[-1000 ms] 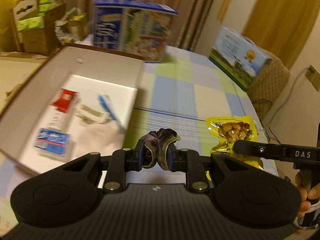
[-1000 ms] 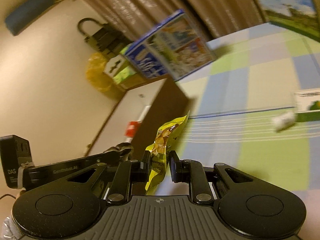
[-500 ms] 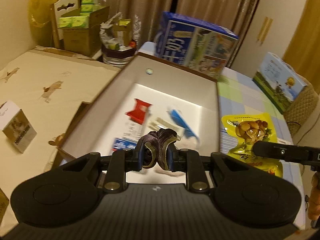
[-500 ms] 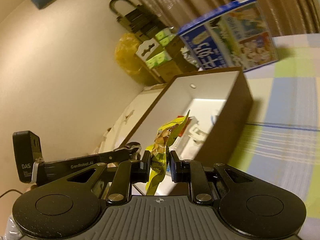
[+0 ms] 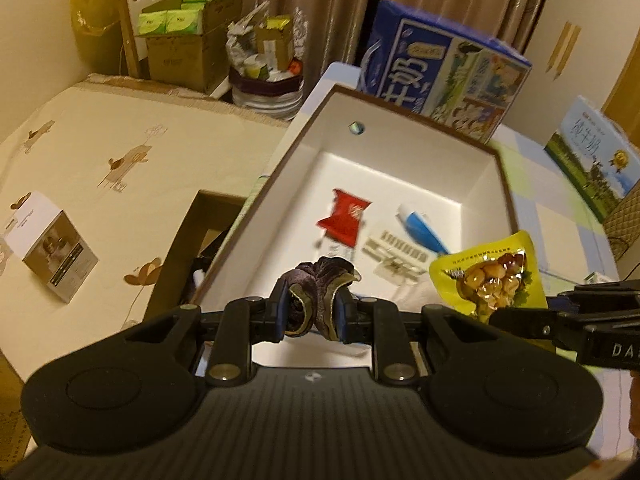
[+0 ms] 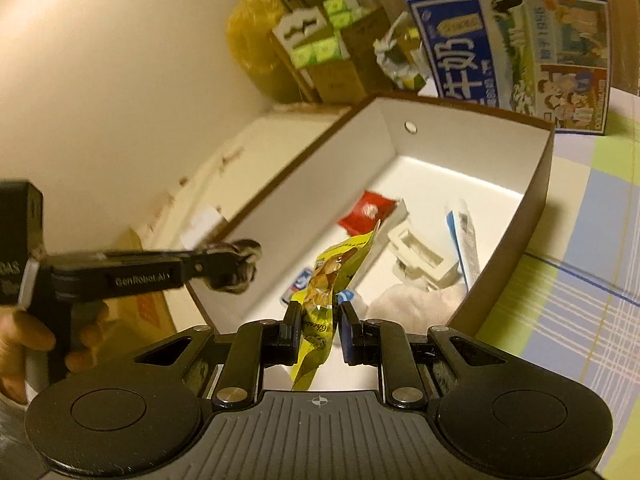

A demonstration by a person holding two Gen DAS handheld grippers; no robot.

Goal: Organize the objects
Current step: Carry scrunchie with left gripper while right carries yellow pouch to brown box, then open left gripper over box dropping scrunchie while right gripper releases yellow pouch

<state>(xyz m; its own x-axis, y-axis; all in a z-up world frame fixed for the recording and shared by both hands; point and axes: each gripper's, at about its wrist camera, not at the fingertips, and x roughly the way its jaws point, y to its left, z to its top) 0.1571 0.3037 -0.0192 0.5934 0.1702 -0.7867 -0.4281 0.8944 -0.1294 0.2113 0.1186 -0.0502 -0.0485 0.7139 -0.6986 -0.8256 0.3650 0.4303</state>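
The left gripper (image 5: 313, 314) is clamped on a dark purple scrunchie (image 5: 318, 294) bunched between its 2 fingers, low in the centre of the left wrist view. It hangs over the near end of an open white box (image 5: 308, 152) with brown outer walls, which fills the middle of the frame. In the right wrist view the same gripper (image 6: 236, 264) reaches in from the left edge, a hand (image 6: 24, 344) on its grip.

The right gripper (image 6: 318, 330) pinches a yellow snack packet (image 6: 334, 276) of nuts by its lower edge, the packet standing upright above the box's near end. In the left wrist view that packet (image 5: 492, 276) sits at centre right, over the box's right wall.

On the box floor lie a red sachet (image 5: 346, 218) at centre, a blue-and-white tube (image 5: 420, 228) to its right, a white plastic clip (image 6: 422, 256), a pale cloth (image 6: 412, 300) and a small blue packet (image 6: 300, 284), partly hidden.

Behind the box, upper right of the frame, stands a blue milk carton (image 5: 444, 68); a second, paler carton (image 5: 596, 160) lies at the right edge on the checked tablecloth (image 6: 580, 264). A small white box (image 5: 52, 246) sits at the left edge on a cream surface.
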